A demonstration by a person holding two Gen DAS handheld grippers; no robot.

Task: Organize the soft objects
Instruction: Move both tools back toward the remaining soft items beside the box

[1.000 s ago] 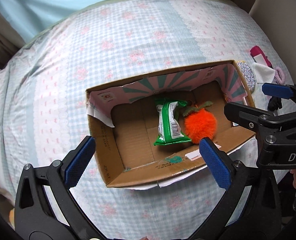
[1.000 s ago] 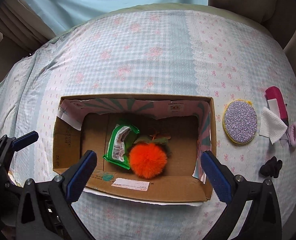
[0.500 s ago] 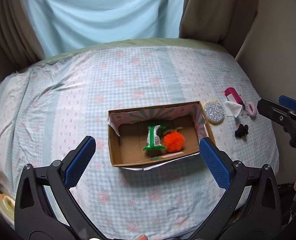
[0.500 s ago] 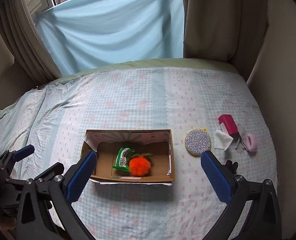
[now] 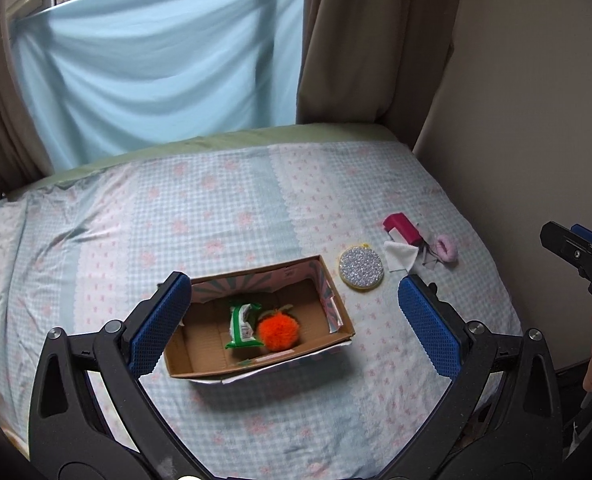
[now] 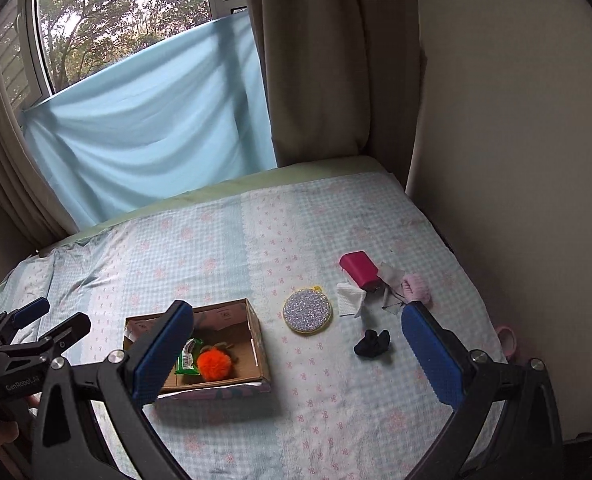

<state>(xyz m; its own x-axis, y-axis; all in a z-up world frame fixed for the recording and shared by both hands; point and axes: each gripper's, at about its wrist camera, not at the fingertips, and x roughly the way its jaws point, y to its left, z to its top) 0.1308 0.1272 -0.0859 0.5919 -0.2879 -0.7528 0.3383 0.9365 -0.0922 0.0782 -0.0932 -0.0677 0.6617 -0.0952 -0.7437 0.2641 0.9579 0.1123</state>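
While both grippers hang spread and empty above the bed (image 5: 223, 208), the sorting looks partly done.

Left gripper (image 5: 296, 320) and right gripper (image 6: 300, 356) hold nothing, jaws wide apart. Inside the box (image 6: 255, 332), near left, lie a green packet (image 5: 241, 326) and an orange pompom (image 5: 278, 332), touching. Still loose to the right: a glitter disc (image 6: 307, 316) just beside the box, a white cloth (image 6: 350, 299), a red case (image 6: 358, 268), a pink scrunchie (image 6: 416, 286) and a black item (image 6: 372, 343).
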